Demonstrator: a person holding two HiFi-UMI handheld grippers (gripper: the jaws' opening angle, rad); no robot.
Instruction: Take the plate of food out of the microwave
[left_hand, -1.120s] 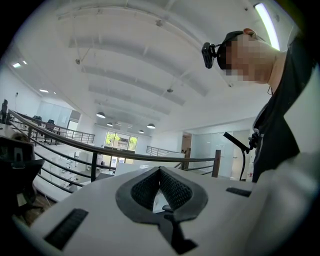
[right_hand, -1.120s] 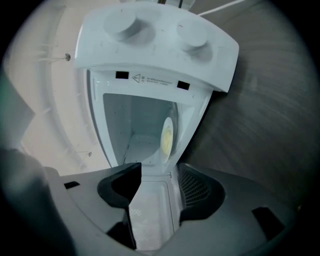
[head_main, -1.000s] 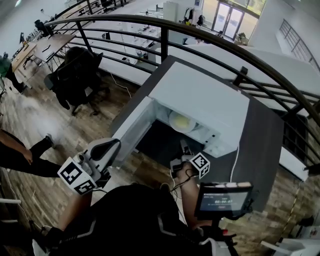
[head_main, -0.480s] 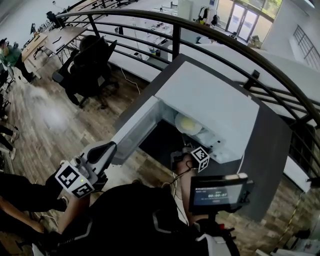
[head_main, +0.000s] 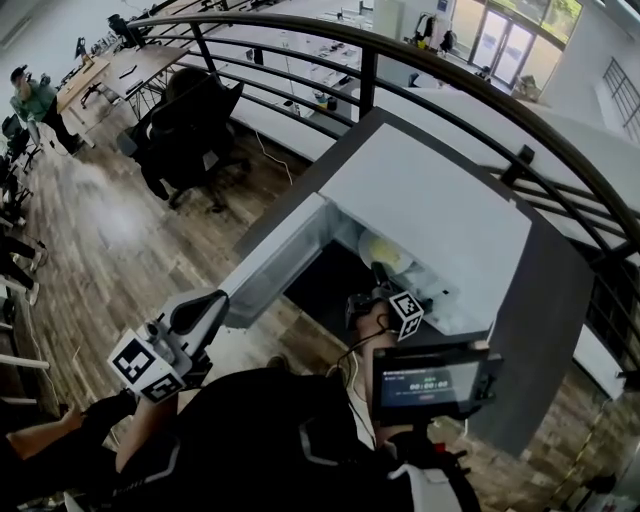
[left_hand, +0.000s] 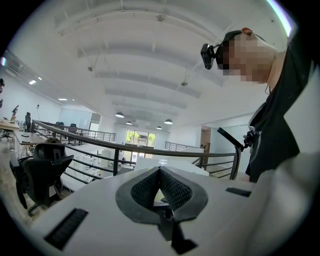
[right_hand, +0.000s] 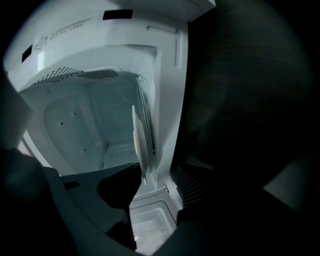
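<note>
upper left: a person standing | left: black office chair on wooden floor | across top: curved dark railing | top right: glass doors | right: dark table | lower right of centre: small lit screen

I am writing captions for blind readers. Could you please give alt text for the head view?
Seen from above, the person's right gripper reaches into an open white microwave toward a plate of yellowish food. The microwave door stands open at the left, and the left gripper is held low, away from it.
</note>
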